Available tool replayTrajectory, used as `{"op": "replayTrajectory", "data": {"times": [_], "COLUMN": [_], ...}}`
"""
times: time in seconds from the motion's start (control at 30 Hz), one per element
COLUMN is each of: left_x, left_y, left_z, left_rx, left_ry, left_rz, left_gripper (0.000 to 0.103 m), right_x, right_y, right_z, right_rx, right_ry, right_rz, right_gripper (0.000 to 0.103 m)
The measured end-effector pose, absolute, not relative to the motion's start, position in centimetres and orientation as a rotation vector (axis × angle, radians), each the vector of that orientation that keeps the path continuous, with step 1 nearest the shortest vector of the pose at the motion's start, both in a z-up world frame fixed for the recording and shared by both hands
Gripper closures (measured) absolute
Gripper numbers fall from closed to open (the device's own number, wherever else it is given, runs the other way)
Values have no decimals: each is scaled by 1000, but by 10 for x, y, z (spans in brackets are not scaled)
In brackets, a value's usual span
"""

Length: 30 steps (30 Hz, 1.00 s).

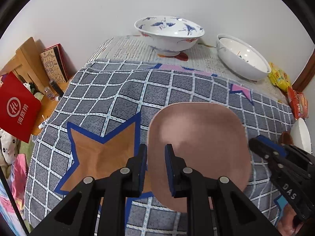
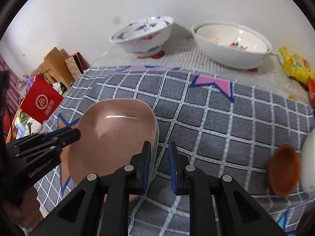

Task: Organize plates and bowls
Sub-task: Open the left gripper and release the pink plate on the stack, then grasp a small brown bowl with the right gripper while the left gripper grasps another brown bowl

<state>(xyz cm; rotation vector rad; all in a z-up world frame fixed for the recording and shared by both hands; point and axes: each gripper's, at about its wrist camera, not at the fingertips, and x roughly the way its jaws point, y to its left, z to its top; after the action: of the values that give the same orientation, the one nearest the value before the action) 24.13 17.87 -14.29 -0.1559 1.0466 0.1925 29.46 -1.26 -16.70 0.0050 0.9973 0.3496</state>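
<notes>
A pink plate point(image 1: 198, 143) sits on the checked cloth; it also shows in the right wrist view point(image 2: 112, 135). My left gripper point(image 1: 156, 166) straddles its left rim, jaws apart, the right finger over the plate. My right gripper point(image 2: 159, 166) straddles its right rim, jaws slightly apart with the rim between them. Neither visibly clamps the plate. A blue-patterned bowl point(image 1: 169, 33) and a white bowl point(image 1: 242, 59) stand at the back; they also show in the right wrist view, the blue-patterned bowl point(image 2: 143, 37) left of the white bowl point(image 2: 232, 45).
A small brown dish point(image 2: 283, 169) and a white dish point(image 2: 309, 161) lie at the right. Snack packets point(image 1: 279, 78) sit by the white bowl. A red bag point(image 1: 17, 106) and boxes stand off the table's left edge. A wall runs behind.
</notes>
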Motion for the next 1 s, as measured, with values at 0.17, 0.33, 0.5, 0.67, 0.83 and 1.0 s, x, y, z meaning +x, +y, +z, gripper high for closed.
{"op": "replayTrajectory", "data": {"times": [0.17, 0.33, 0.5, 0.67, 0.83, 1.0], "left_x": [230, 220, 212, 203, 199, 204], "left_y": [157, 122, 78, 36, 4, -24], "left_z": [-122, -99, -81, -67, -63, -68], "left_rx": [-135, -101, -60, -43, -10, 2], "left_ry": [1013, 964, 924, 885, 859, 886], "left_rz": [171, 128, 56, -2, -24, -63], "left_gripper": [85, 76, 75, 75, 75, 75], "right_x": [271, 242, 210, 183, 160, 144], "right_y": [-37, -76, -120, -169, -213, -261], "right_z": [-136, -110, -91, -74, -64, -71], "right_rx": [-31, -33, -51, -46, -34, 65], "right_ry": [919, 851, 788, 760, 748, 797], "right_rz": [289, 224, 130, 32, -95, -90], "right_gripper": [82, 65, 58, 58, 58, 61]}}
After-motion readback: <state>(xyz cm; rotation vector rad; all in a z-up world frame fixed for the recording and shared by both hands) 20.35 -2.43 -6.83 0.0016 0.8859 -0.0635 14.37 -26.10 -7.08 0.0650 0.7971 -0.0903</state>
